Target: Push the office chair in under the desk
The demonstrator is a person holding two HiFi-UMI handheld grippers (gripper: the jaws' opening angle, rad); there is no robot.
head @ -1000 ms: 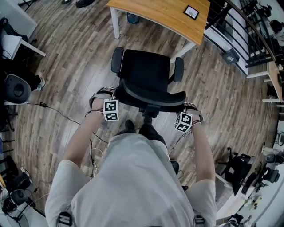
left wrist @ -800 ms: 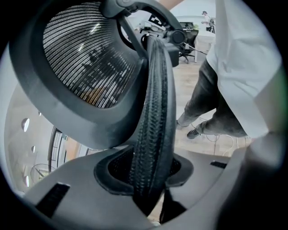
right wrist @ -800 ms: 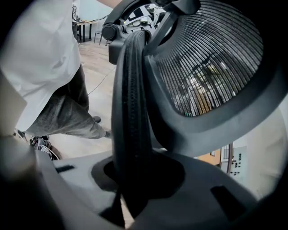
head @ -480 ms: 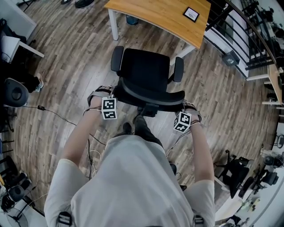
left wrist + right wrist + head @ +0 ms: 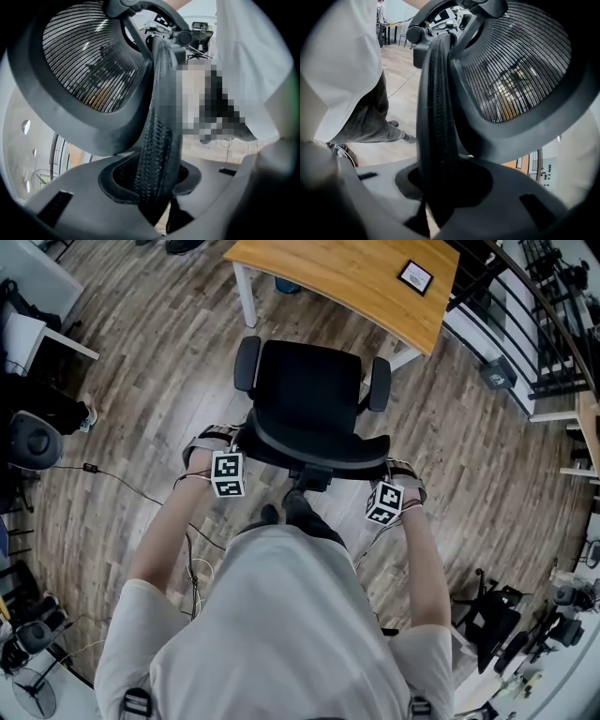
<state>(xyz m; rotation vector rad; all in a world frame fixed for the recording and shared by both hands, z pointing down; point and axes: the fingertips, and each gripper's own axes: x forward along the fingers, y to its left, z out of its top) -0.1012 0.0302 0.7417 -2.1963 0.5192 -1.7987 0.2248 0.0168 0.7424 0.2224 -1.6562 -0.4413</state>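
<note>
Two risks stand out from here. Head view: the office chair (image 5: 309, 399) stands on the wood floor short of the desk (image 5: 356, 277), seat facing the desk's near edge and not yet under it. My left gripper (image 5: 242, 444) and right gripper (image 5: 392, 468) sit at the two ends of the backrest (image 5: 319, 442). The desk lies at an angle to the chair, and a white desk leg (image 5: 403, 357) stands just beside the right armrest (image 5: 379, 385). In my judgement a straight push could drive that armrest into the leg or the near corner. My feet are close behind the chair base, so a caster could catch them. Left gripper view: my left gripper (image 5: 154, 187) has its jaws clamped on the ribbed backrest edge (image 5: 159, 117), a narrow hold. Right gripper view: my right gripper (image 5: 440, 183) is likewise clamped on the opposite edge (image 5: 436, 103). Uneven pressure between the two holds would, I judge, swivel the seat off line, and a hard shove could let the rim slide through the jaws.
</note>
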